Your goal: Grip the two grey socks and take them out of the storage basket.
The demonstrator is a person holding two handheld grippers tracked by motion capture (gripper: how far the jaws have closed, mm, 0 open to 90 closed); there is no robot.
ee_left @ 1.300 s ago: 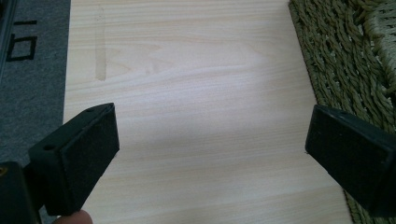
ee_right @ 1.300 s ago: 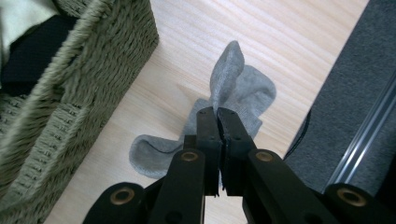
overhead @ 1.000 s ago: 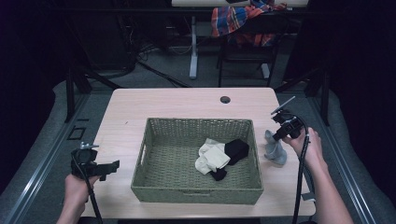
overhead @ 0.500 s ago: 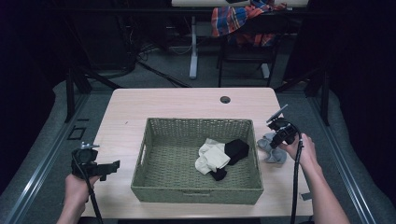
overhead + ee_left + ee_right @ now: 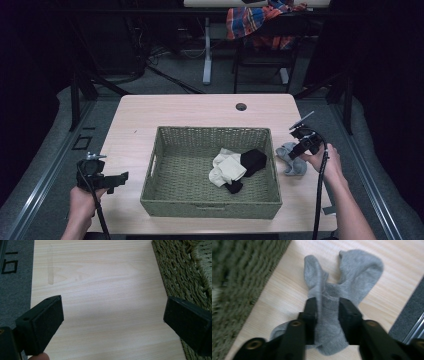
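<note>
Grey sock (image 5: 329,315) lies crumpled near the bench's right edge, just outside the basket (image 5: 210,207); right claw (image 5: 327,312) has just been opening, jaws loosely astride it, likely releasing. Left claw (image 5: 112,322) waits wide open and empty over the left edge, uninvolved.

Right gripper (image 5: 295,148) has shifted slightly toward the basket (image 5: 210,202); its jaws have just been opening, grey sock (image 5: 342,290) between them, now on the table (image 5: 165,107)

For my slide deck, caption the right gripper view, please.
Right tool straddling a grey sock on the wooden table beside the wicker basket.
</note>
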